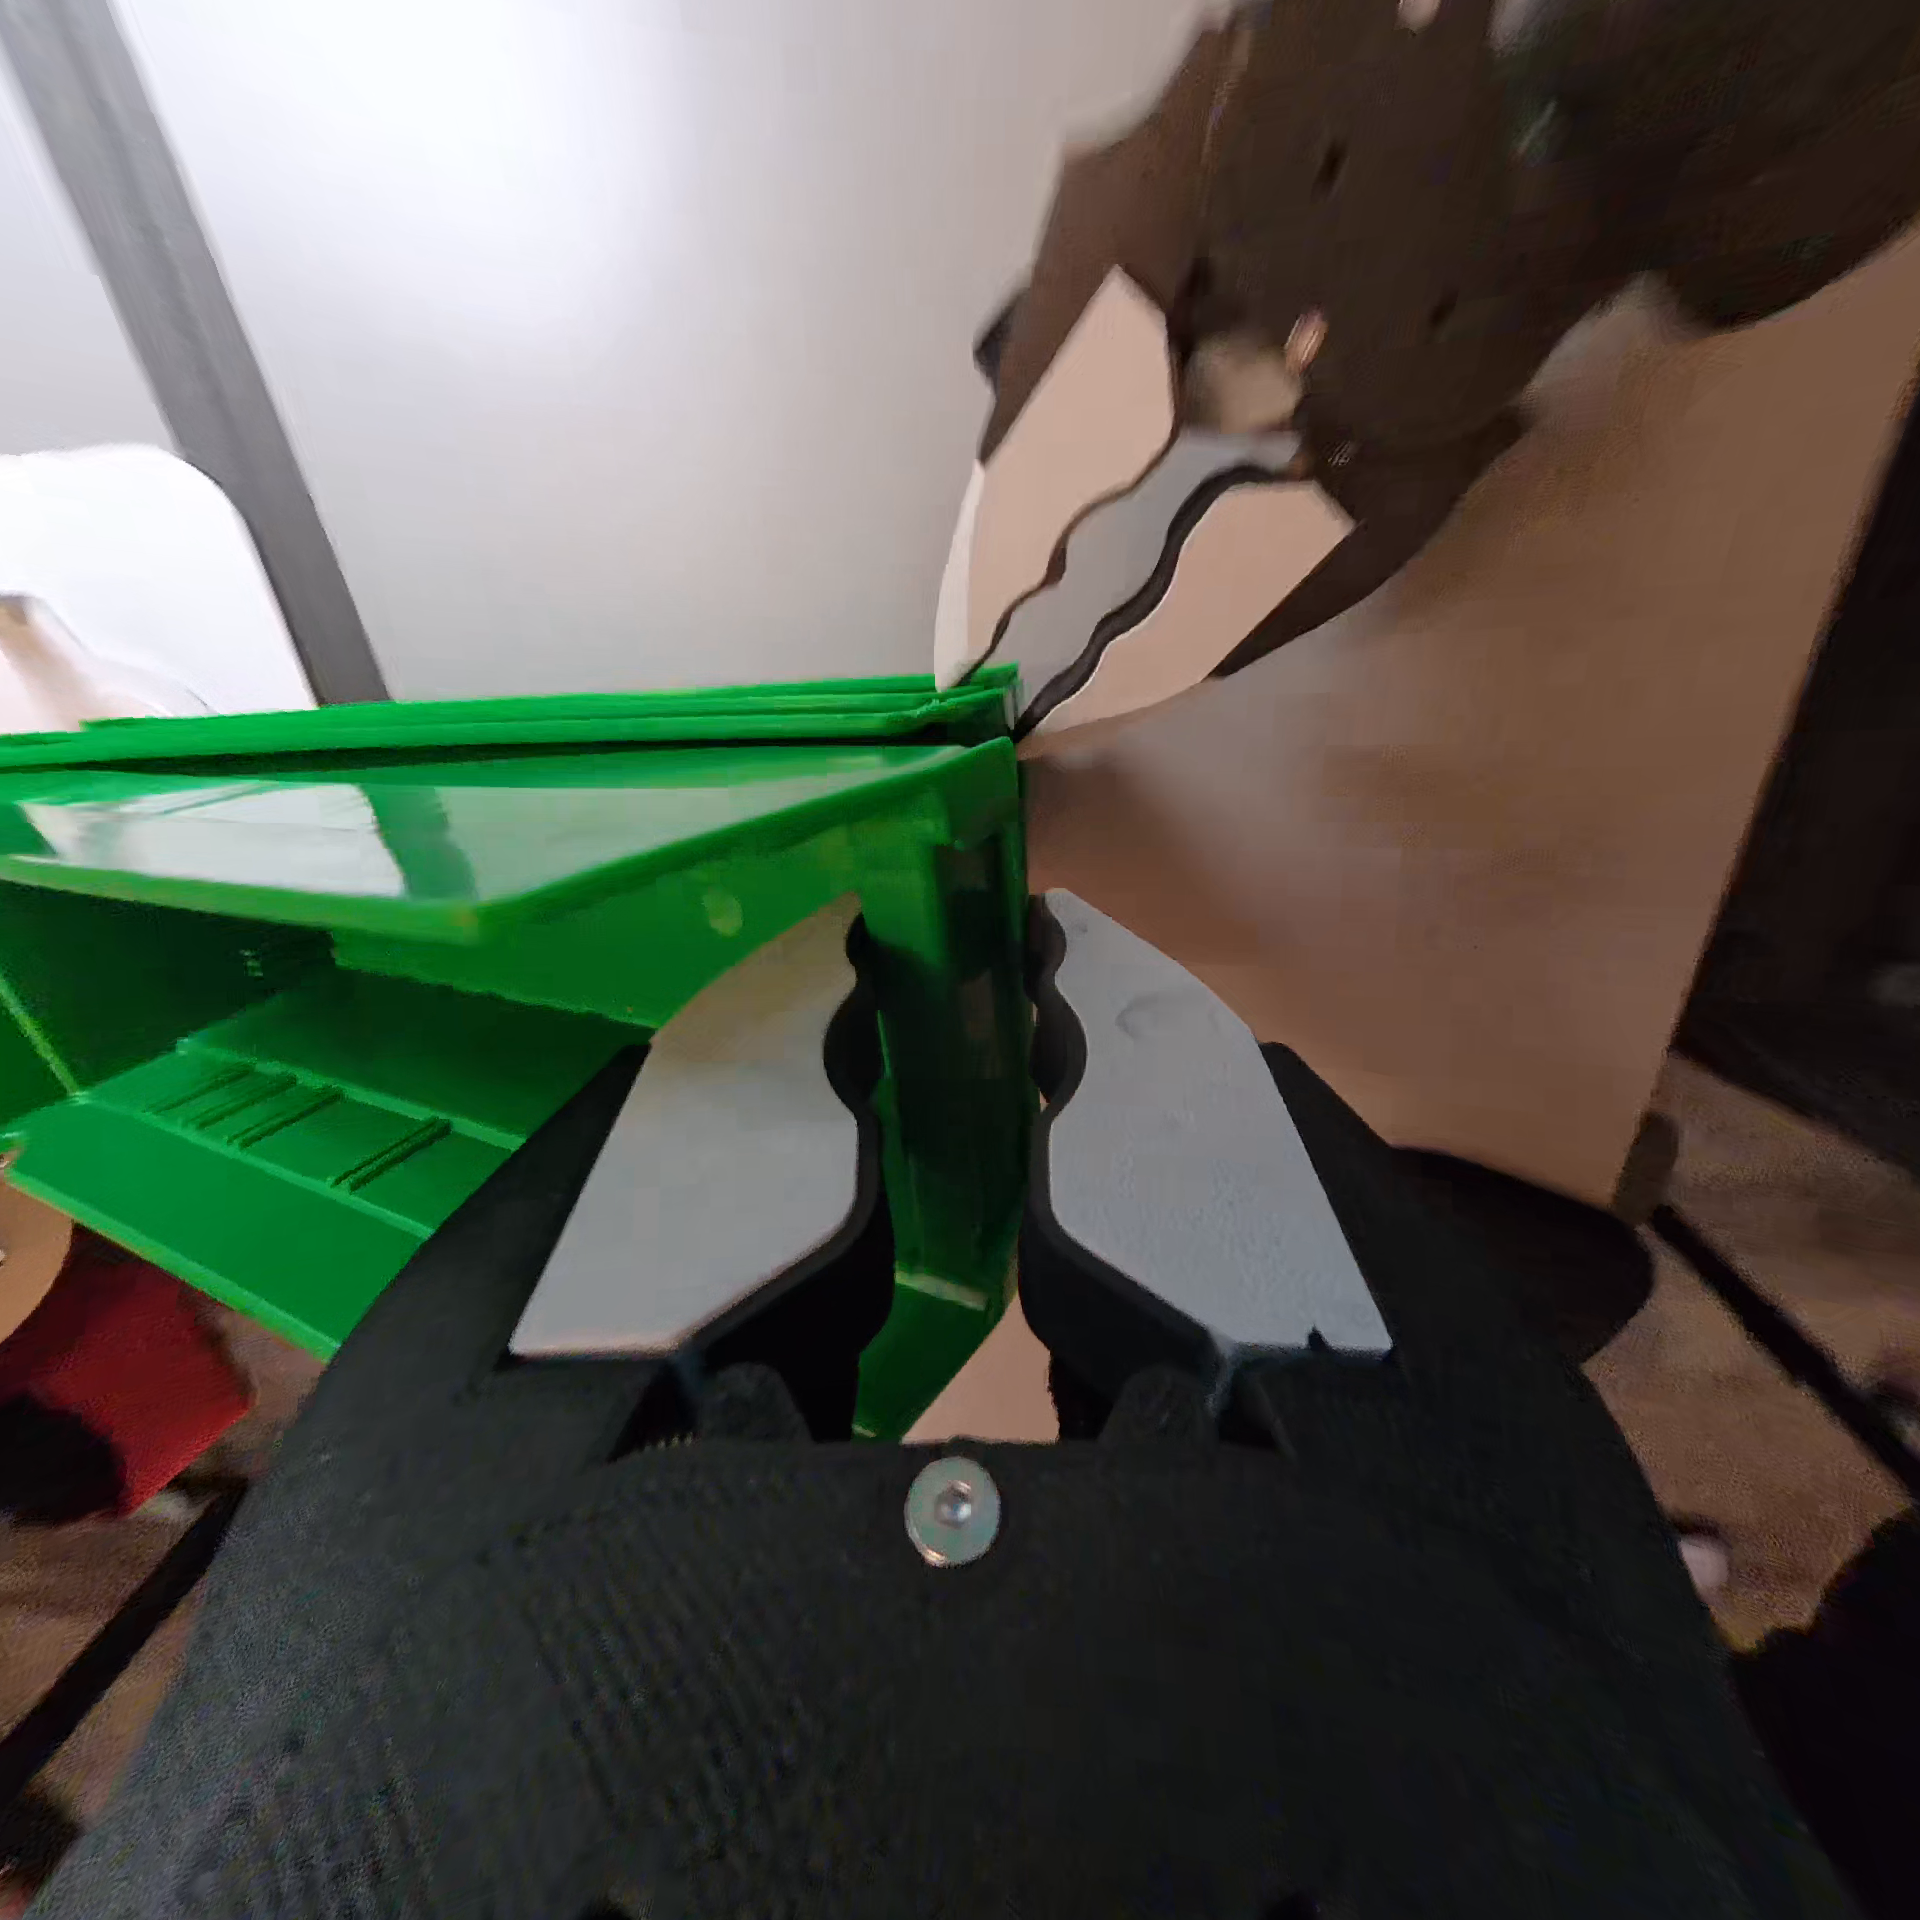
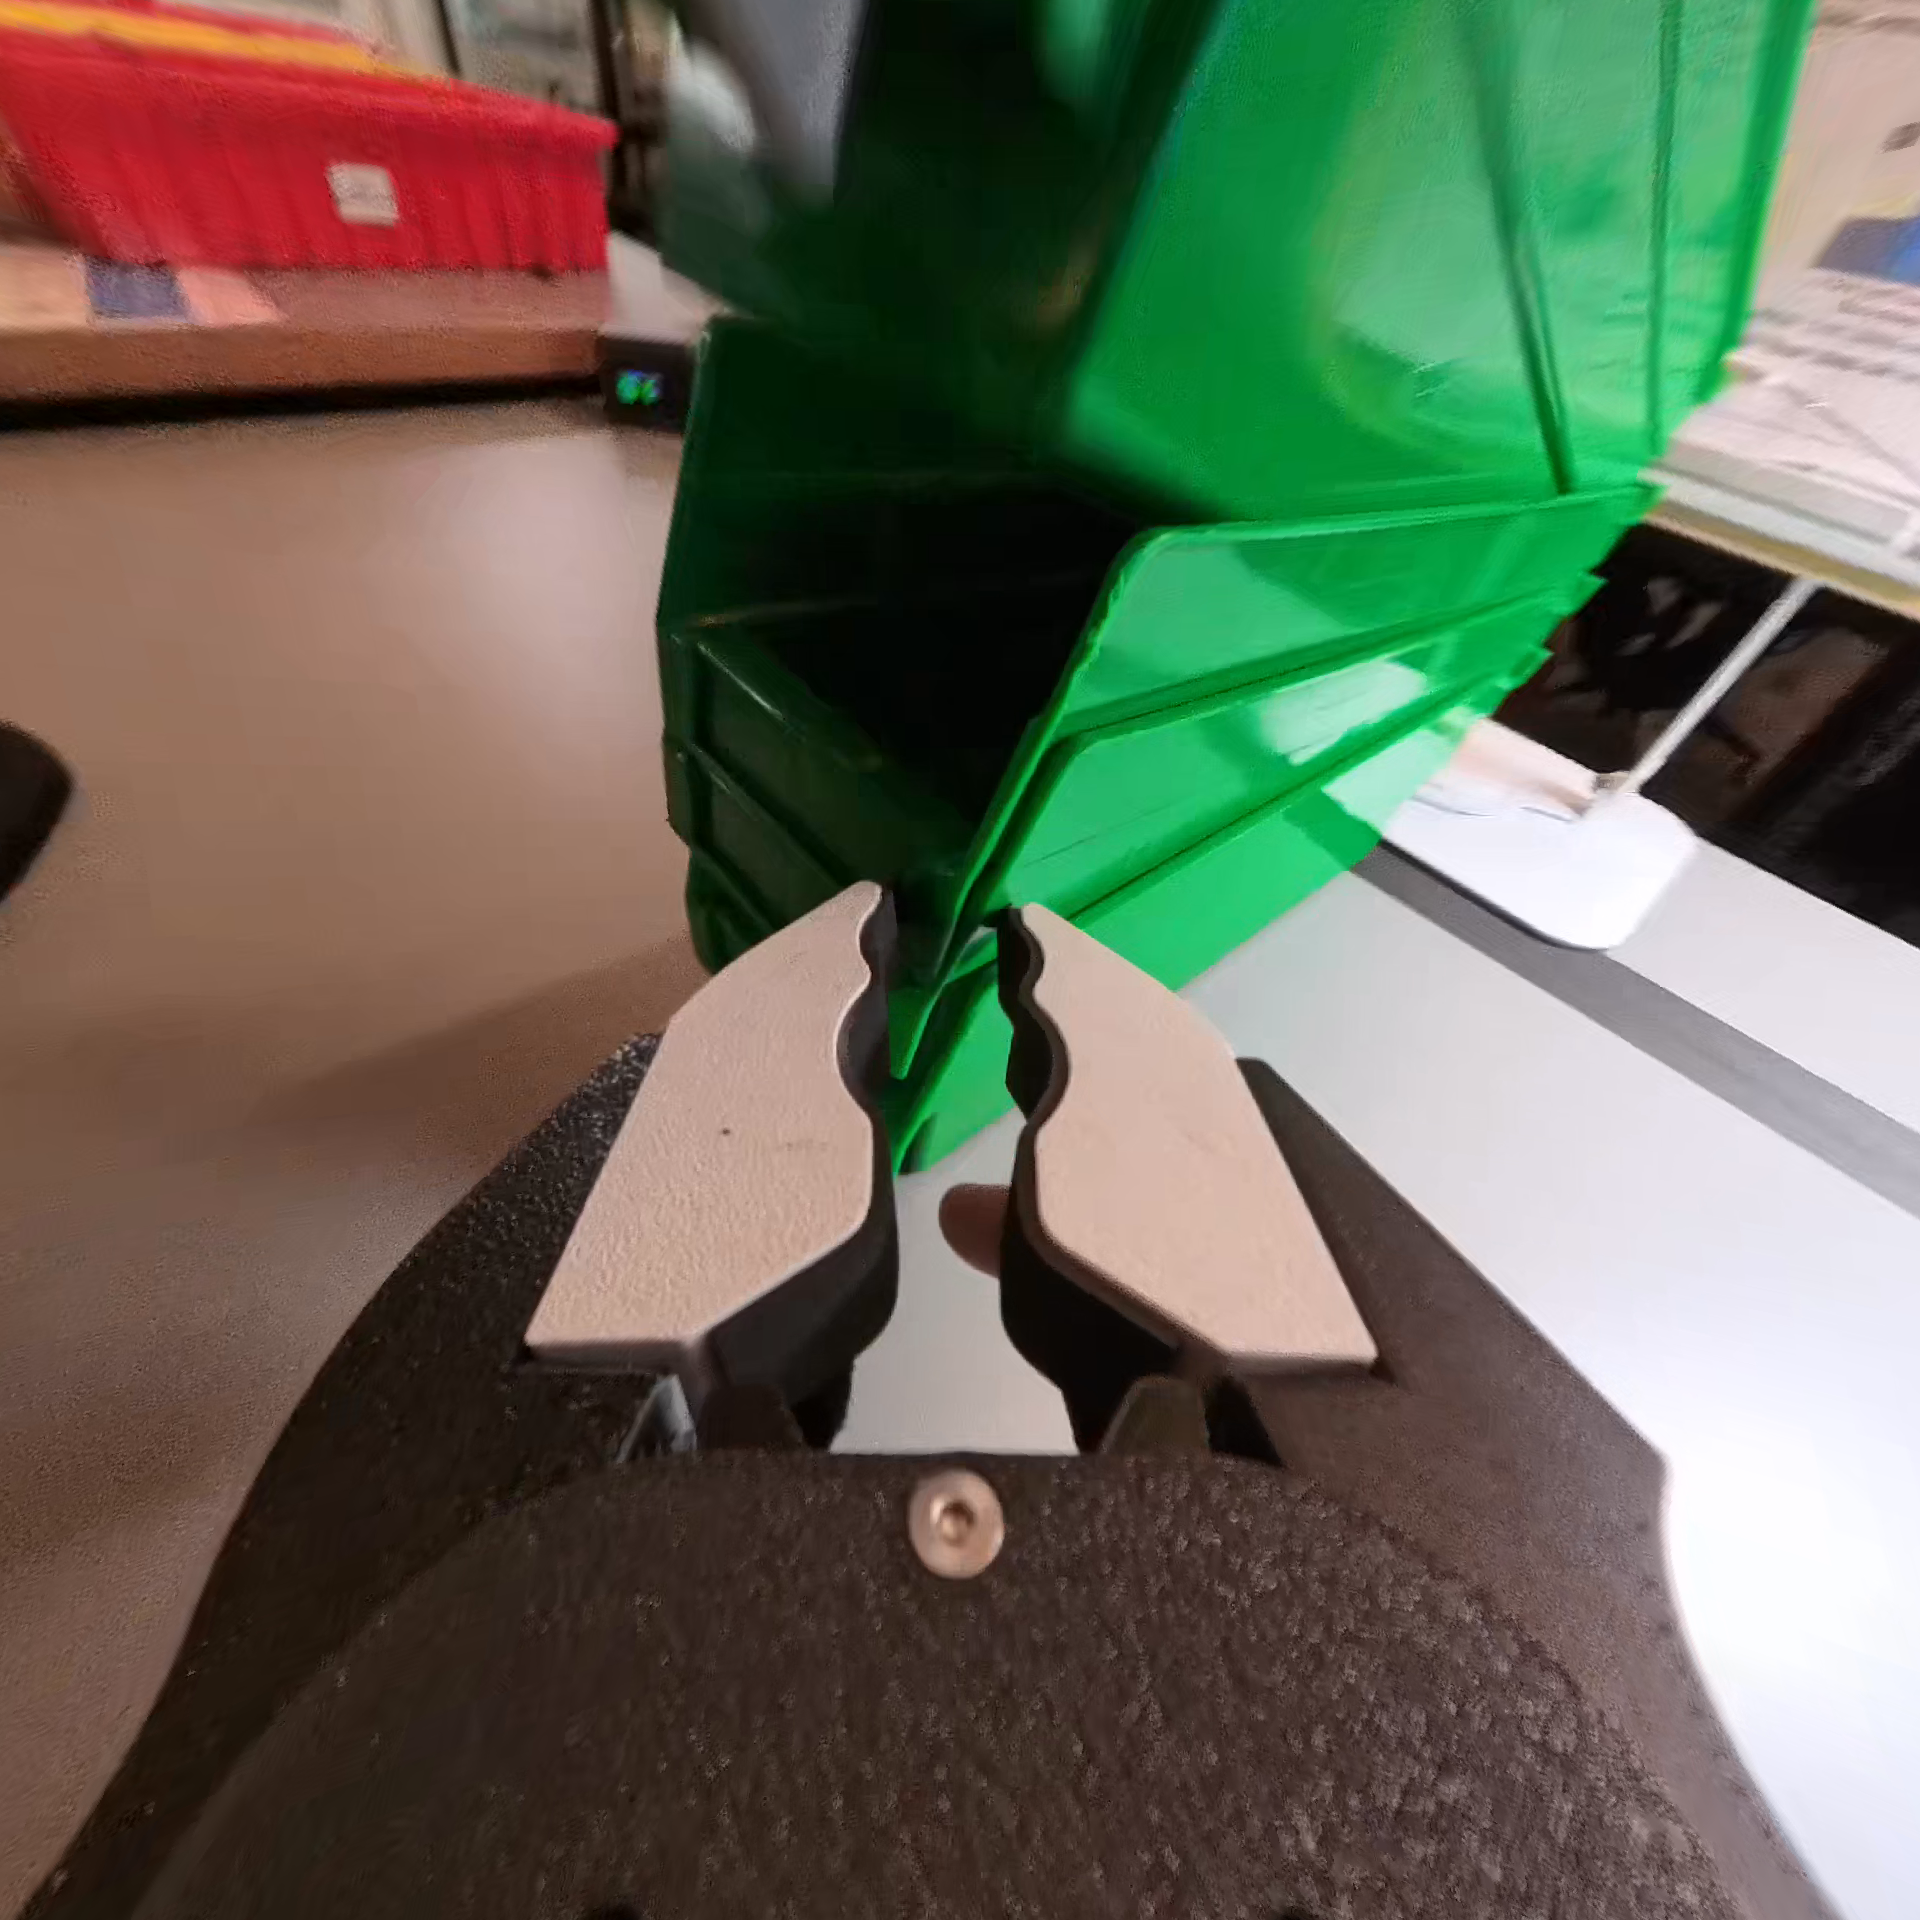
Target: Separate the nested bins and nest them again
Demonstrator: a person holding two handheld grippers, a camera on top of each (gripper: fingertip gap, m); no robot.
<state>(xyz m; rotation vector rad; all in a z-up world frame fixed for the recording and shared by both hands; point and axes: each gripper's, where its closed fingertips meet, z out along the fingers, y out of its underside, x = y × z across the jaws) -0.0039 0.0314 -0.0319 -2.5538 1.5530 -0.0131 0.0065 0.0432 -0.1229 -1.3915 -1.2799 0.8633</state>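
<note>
Several green bins sit nested on the table. In the left wrist view my left gripper (image 1: 951,935) is shut on the end wall of one green bin (image 1: 520,831), which stands tilted apart from the rims of the others (image 1: 623,717). My right gripper (image 1: 997,696) comes in from the upper right and pinches the corner of those rims. In the right wrist view my right gripper (image 2: 943,920) is shut on the rim corner of the nested stack (image 2: 1195,748), and the separated bin (image 2: 1299,260) hangs blurred and tilted above it.
A red bin (image 2: 260,156) stands on a wooden board at the back left. A small black device with a green light (image 2: 639,390) sits behind the stack. A cardboard box (image 1: 1455,831) is close on the right. A dark strip (image 2: 1662,1029) crosses the pale table top (image 2: 1558,1247).
</note>
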